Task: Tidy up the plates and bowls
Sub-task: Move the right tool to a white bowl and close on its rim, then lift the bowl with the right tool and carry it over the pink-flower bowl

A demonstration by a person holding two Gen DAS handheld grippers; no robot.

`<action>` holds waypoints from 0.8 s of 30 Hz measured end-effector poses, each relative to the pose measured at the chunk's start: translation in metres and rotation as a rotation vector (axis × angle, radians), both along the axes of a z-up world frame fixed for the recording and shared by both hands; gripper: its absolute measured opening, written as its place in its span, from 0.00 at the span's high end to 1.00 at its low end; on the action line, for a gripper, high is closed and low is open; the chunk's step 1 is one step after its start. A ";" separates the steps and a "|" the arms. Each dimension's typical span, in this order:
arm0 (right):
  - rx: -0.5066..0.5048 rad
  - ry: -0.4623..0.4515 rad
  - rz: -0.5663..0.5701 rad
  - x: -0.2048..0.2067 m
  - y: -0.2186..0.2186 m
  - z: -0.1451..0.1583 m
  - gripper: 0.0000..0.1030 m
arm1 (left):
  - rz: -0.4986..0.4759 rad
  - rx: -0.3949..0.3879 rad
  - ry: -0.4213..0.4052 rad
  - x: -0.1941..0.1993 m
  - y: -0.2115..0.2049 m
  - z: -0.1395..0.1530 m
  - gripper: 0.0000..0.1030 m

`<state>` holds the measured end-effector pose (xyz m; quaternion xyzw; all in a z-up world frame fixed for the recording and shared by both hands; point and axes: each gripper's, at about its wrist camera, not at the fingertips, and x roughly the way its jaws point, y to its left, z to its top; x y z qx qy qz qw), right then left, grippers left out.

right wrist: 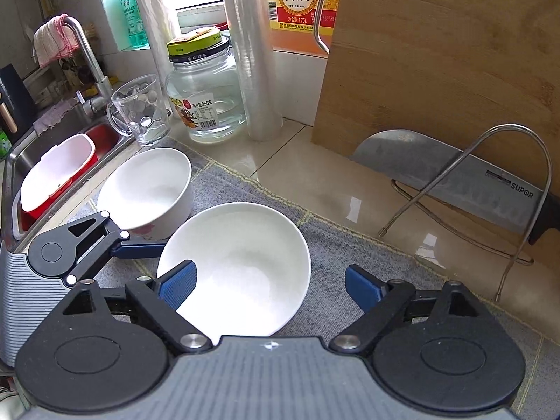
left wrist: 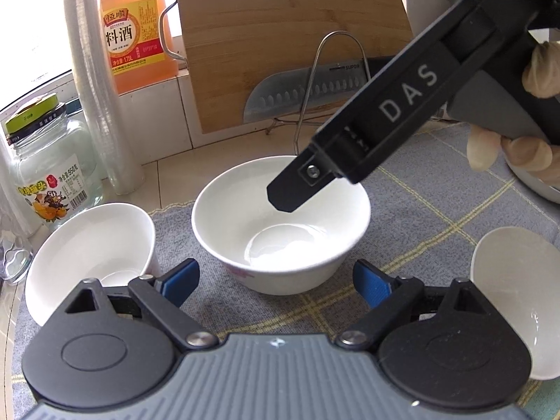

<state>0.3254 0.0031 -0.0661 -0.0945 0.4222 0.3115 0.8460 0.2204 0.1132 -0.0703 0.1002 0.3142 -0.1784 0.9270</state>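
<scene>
Left wrist view first: closest in, the left tool [left wrist: 280, 281] stands open, its blue pads spread to either side of the middle bowl [left wrist: 280, 224] without touching it. That bowl sits upright on a grey checked cloth [left wrist: 420, 210] spread over the surface [left wrist: 168, 175]. The left bowl [left wrist: 91, 255] sits tilted just beside it. At the right edge is a third white dish [left wrist: 514, 297], and whether it is a bowl or a plate cannot be told.

From the right wrist view, the right tool [right wrist: 271, 287] is also open. One pad hangs over the near rim of the middle bowl and the other stands well clear on the cloth side, so nothing is gripped.

All three pieces look like glazed white ceramic. They are probably stiff, moderately heavy, smooth enough to slip between the pads, and likely to chip if knocked together. The rim seems the best place to take hold, with one pad inside the wall, one outside, and the bowl kept level. The cloth should soften a set-down, but nesting one bowl into another calls for a slow, centred lowering.

Farther back, a gloved hand [left wrist: 507, 150] holds the right tool. Beyond stand a glass jar [left wrist: 45, 161], a cleaver [left wrist: 280, 98] on a wire rack [left wrist: 336, 70], and a wooden board [left wrist: 280, 17].
</scene>
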 end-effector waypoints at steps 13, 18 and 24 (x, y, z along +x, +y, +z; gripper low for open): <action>0.005 0.036 0.028 0.013 0.011 -0.008 0.25 | -0.011 -0.021 -0.018 0.001 0.000 0.003 0.15; 0.010 0.042 0.036 0.012 0.014 -0.009 0.28 | -0.015 -0.026 -0.024 0.003 0.001 0.003 0.15; 0.018 0.048 0.033 0.015 0.014 -0.010 0.28 | -0.021 -0.030 -0.029 0.001 0.001 0.003 0.15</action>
